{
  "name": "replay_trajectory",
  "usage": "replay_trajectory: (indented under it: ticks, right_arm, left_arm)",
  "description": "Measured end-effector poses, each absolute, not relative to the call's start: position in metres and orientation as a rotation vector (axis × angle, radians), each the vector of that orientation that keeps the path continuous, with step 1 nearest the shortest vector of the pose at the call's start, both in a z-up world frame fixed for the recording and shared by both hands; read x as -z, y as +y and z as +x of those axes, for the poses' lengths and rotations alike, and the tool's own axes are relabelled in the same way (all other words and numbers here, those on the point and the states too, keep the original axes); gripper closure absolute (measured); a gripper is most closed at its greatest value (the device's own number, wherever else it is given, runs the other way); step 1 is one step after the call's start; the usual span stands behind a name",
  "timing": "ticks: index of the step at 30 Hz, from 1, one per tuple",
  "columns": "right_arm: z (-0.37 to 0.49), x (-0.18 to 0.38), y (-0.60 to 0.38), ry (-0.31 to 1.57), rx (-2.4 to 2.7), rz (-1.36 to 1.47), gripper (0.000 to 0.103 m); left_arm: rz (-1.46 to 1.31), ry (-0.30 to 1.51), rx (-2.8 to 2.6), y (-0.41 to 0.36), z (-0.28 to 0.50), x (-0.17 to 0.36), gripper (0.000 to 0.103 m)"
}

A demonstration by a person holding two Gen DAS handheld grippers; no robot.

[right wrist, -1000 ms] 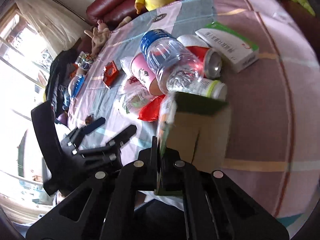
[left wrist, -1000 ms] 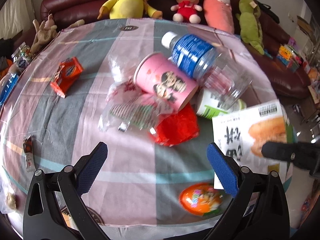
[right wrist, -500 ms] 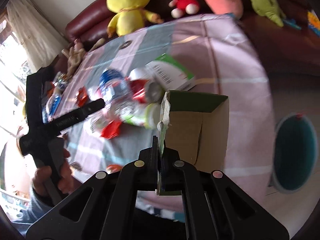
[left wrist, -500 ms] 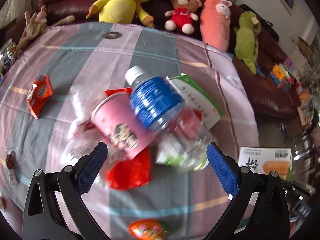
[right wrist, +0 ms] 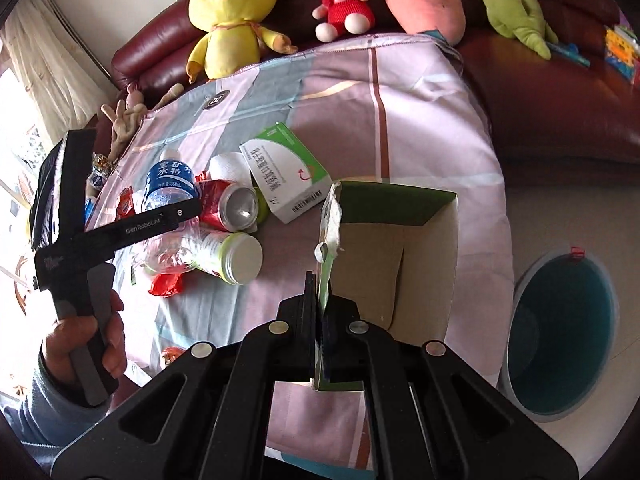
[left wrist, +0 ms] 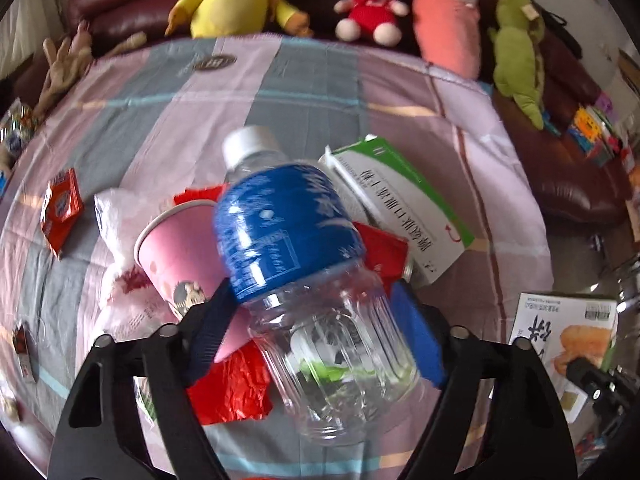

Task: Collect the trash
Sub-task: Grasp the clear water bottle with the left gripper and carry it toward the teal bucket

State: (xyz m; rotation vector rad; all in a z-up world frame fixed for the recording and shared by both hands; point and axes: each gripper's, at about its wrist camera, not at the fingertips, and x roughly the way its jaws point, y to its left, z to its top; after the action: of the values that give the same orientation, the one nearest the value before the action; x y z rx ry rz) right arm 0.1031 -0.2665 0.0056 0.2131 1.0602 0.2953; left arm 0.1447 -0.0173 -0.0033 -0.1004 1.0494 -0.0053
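My left gripper (left wrist: 316, 332) is shut on a clear plastic bottle (left wrist: 304, 276) with a blue label and white cap, its jaws around the ribbed lower body. The bottle also shows in the right wrist view (right wrist: 170, 192), in the trash pile. My right gripper (right wrist: 320, 312) is shut on the wall of an open food carton (right wrist: 392, 248), held over the table's right edge. The carton shows at the right of the left wrist view (left wrist: 568, 336). A pink paper cup (left wrist: 180, 252), red wrapper (left wrist: 232, 388) and green-white box (left wrist: 400, 204) lie around the bottle.
A teal trash bin (right wrist: 560, 336) stands on the floor right of the table. A red can (right wrist: 232, 204), a white jar (right wrist: 228, 256) and an orange packet (left wrist: 60, 208) lie on the striped tablecloth (left wrist: 280, 88). Plush toys (right wrist: 232, 12) line the sofa behind.
My left gripper moved forward to the pile and closed on the bottle. My right gripper carried the carton to the right, off the table's edge toward the bin.
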Motion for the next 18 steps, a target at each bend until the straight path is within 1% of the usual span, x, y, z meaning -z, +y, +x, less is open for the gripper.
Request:
replay_trajectory:
  ticks: [5, 7, 18]
  right_arm:
    - [0.103, -0.003, -0.277, 1.054, -0.299, 0.232, 0.101]
    - [0.102, -0.005, -0.281, 1.045, -0.299, 0.241, 0.101]
    - [0.089, -0.013, -0.306, 0.998, -0.298, 0.298, 0.101]
  left_arm:
    - [-0.002, 1.01, 0.005, -0.033, 0.135, -0.002, 0.03]
    - [0.019, 0.992, 0.01, -0.037, 0.13, -0.006, 0.033]
    - [0.08, 0.91, 0.085, -0.071, 0.1, -0.039, 0.034]
